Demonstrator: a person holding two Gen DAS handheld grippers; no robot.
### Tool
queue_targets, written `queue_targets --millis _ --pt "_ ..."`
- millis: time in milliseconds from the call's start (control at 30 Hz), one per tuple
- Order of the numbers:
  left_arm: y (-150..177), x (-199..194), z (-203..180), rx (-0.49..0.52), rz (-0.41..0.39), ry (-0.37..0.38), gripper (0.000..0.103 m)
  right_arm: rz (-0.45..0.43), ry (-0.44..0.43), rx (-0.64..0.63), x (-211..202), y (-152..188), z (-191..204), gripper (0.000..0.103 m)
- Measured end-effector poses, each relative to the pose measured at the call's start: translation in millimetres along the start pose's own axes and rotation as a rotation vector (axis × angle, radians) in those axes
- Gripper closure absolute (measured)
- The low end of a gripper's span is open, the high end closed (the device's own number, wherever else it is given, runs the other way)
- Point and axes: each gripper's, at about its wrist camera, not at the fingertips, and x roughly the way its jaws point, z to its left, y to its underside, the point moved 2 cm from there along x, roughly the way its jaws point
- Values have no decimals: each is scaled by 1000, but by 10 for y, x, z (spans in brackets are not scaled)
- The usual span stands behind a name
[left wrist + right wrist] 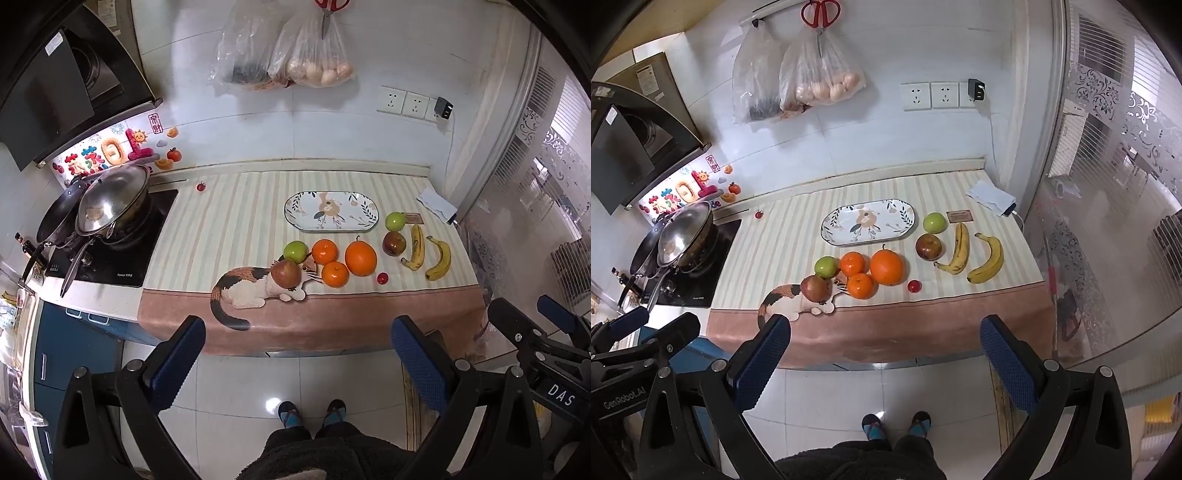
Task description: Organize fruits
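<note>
Standing back from the counter, left gripper (297,354) and right gripper (884,352) both gape empty, fruits (886,267) lie loose on the striped mat beside the bare oval plate (868,236); judged pre-start, next needing an approach onto 1 fruit

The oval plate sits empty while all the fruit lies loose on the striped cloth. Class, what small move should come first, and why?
Probably bring the right claw forward and down over the nearer banana. Both claws are open and empty, short of the counter, the plate holds nothing, and that banana lies apart from the other fruit on the right side, so it looks easy to grasp.
</note>
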Motion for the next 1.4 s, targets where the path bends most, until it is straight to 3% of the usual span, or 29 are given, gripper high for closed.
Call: queue_targets --millis 1400 --pt "-71 -22 31 4 -10 9 0 -10 5 10 1 -51 -53 0"
